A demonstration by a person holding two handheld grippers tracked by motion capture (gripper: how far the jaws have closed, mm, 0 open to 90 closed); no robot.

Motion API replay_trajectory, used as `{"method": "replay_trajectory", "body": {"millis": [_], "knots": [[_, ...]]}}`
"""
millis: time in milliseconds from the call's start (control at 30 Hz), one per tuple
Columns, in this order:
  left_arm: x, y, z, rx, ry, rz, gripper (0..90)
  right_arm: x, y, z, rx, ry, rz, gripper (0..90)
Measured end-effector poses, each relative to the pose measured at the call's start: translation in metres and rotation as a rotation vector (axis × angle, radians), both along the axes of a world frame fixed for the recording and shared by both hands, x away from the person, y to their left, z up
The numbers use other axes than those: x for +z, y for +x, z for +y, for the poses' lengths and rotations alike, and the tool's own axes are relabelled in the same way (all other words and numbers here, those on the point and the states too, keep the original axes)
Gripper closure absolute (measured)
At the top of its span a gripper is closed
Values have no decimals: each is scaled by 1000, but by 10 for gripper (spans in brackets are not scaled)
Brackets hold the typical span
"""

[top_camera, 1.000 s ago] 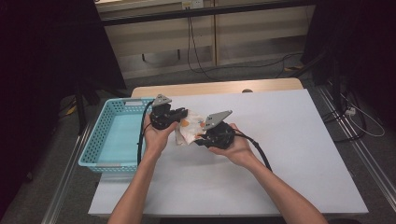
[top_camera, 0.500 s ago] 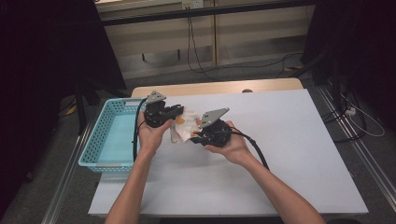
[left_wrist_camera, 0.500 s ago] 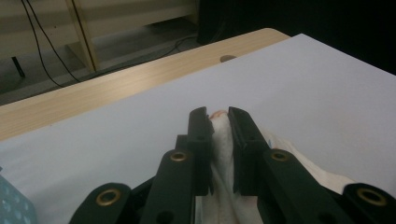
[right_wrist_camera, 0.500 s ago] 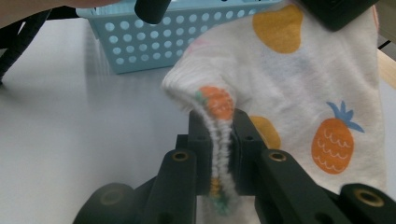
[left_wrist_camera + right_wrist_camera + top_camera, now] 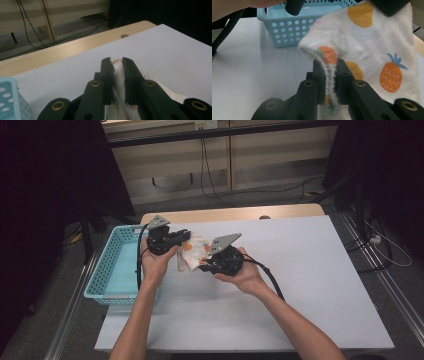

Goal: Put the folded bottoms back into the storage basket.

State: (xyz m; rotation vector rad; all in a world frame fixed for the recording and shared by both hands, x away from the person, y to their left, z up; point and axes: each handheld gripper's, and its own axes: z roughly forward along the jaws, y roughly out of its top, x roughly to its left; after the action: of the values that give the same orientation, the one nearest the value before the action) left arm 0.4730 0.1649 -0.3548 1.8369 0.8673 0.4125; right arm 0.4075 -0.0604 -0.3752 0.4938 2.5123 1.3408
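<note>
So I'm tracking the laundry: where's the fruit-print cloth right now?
In the high view, the fruit-print cloth hangs between the left gripper and right gripper, just right of the blue basket.

Your left gripper (image 5: 117,63) pinches white cloth (image 5: 119,82) between its black jaws; beyond them lies the white table (image 5: 175,47); a blue basket (image 5: 10,100) sits bottom-left.

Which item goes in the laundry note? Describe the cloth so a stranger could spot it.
On the white table, right of the blue basket, both grippers pinch one small white cloth. Its orange pineapple and fruit prints set it apart.
</note>
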Motion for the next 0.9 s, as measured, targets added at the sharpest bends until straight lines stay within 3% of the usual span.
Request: {"method": "replay_trajectory", "body": {"millis": [500, 533, 900], "knots": [[14, -3, 19, 12, 0, -29, 803, 10, 3, 15, 20, 20, -9, 815], [14, -3, 20, 18, -16, -28, 802, 11, 3, 16, 21, 23, -9, 815], [21, -1, 43, 23, -15, -18, 802, 23, 3, 32, 46, 37, -27, 815]]}}
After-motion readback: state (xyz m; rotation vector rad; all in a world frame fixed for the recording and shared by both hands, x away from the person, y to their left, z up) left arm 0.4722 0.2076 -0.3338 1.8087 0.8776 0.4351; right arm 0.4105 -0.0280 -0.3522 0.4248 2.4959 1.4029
